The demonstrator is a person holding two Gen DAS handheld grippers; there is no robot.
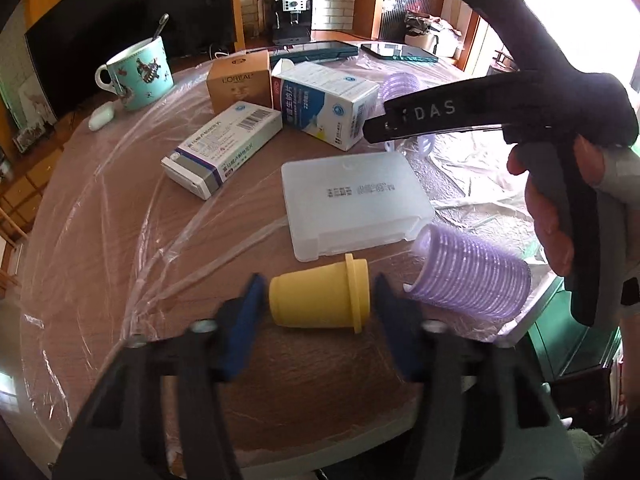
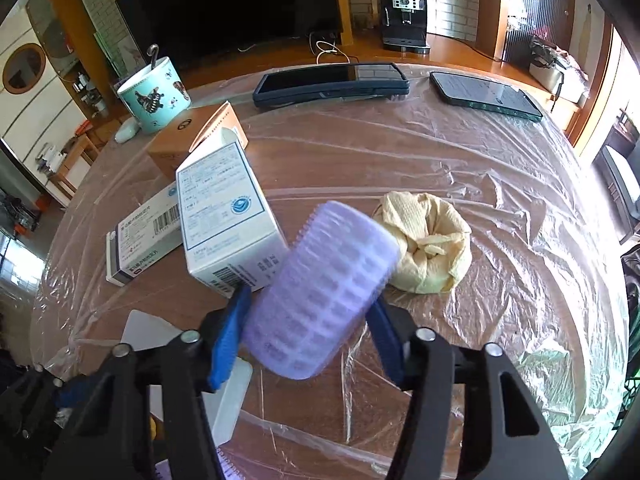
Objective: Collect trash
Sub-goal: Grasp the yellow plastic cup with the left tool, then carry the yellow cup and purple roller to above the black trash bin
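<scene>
The left hand-held gripper (image 1: 320, 300) is clamped on a yellow cup (image 1: 318, 298) lying sideways near the counter's (image 1: 120, 240) near edge, rim pointing right. The right hand-held gripper (image 2: 310, 320) grips a purple roller (image 2: 320, 292), its long axis tilted away; open counter lies right of it, beyond the crumpled tissue (image 2: 428, 248).

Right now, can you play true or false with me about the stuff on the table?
1. The left gripper is shut on the yellow cup. True.
2. The yellow cup stands upright. False: it lies on its side.
3. The right gripper grips a purple roller. True.
4. The mug is empty. False: a spoon handle sticks out of it.
5. The crumpled yellow tissue sits inside the clear case. False: it lies on the plastic sheet, apart from the case.
6. Two dark tablets lie at the far side of the table. True.
</scene>
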